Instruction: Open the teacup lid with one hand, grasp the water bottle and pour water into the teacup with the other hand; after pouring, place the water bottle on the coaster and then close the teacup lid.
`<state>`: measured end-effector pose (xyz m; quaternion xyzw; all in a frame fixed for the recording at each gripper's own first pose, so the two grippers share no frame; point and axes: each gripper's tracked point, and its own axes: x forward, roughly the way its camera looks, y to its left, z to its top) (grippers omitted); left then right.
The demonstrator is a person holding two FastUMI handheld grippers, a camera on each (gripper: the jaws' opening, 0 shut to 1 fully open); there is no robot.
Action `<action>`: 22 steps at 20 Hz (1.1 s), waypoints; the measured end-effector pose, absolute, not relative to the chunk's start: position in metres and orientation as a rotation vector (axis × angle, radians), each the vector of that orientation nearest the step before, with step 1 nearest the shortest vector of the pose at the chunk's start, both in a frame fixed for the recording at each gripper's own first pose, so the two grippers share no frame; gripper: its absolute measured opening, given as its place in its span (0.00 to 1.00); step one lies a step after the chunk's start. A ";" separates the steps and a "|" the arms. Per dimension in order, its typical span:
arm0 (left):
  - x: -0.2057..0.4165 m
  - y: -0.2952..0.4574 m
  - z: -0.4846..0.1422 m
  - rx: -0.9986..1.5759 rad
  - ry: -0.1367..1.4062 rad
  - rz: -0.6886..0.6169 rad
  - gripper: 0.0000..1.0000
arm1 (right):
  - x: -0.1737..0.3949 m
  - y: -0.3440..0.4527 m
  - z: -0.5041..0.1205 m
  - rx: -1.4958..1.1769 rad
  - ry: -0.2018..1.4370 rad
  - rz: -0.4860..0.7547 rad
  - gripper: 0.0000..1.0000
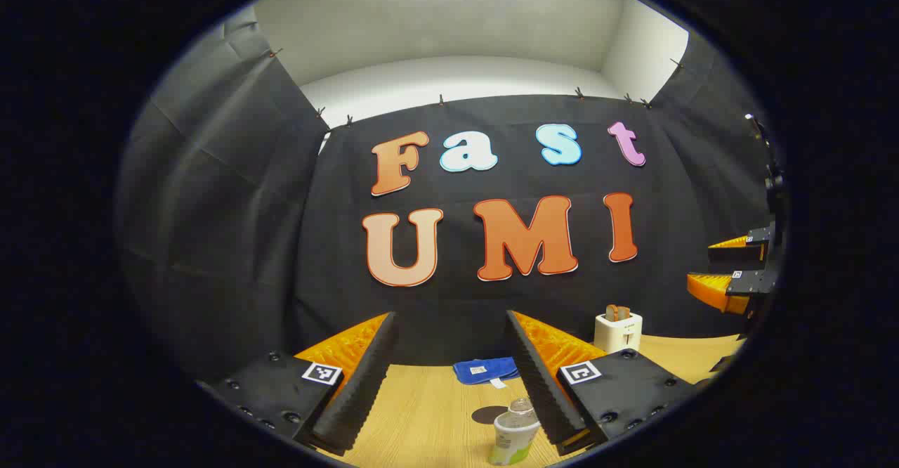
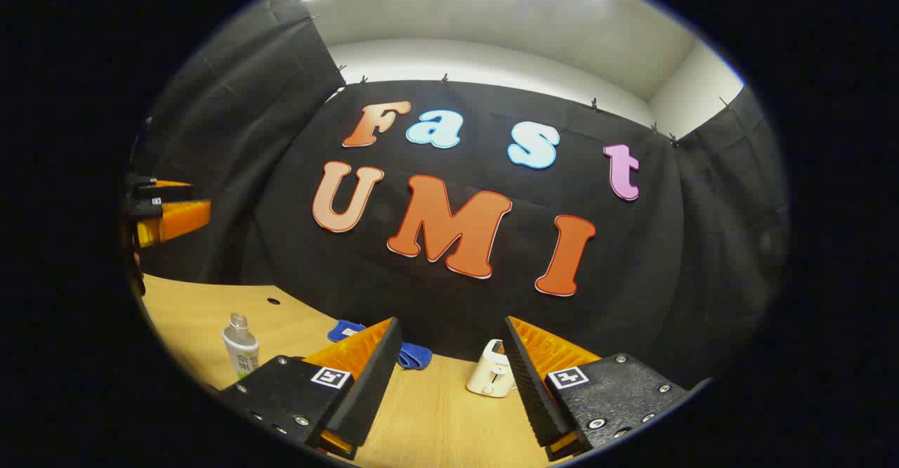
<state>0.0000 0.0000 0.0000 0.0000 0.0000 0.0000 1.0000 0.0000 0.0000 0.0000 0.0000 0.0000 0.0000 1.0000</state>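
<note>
Left gripper view: left gripper held high over the wooden table, jaws wide apart, nothing between them. Water bottle stands upright at about 5 o'clock from the jaw gap, just beside the inner edge of one finger, long axis vertical. Dark round coaster lies just beside the bottle at its 10 o'clock.

Right gripper view: right gripper also spread wide and empty; the bottle sits well off at 9 o'clock.

Judgement: left gripper is the nearer to the bottle.

Count: one bottle, one coaster, one blue cloth, one toaster. Teacup: cannot place it.
</note>
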 end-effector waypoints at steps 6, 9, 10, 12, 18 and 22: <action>-0.025 0.003 -0.004 0.001 0.016 0.019 0.97 | -0.016 0.009 0.041 0.054 -0.067 0.009 0.87; -0.031 0.006 0.002 0.003 0.010 0.043 0.97 | -0.020 0.022 0.038 0.108 -0.070 0.033 0.87; -0.033 0.005 0.002 0.001 0.003 0.044 0.97 | -0.020 0.029 0.030 0.131 -0.058 0.042 0.87; -0.035 0.002 0.003 -0.005 0.000 0.041 0.97 | -0.019 0.037 0.015 0.158 -0.022 0.054 0.87; -0.042 -0.011 -0.022 -0.027 0.055 0.040 0.97 | -0.027 0.041 -0.001 0.142 -0.013 0.053 0.87; -0.044 -0.019 -0.028 -0.025 0.077 0.038 0.96 | -0.030 0.045 -0.010 0.074 0.001 0.070 0.96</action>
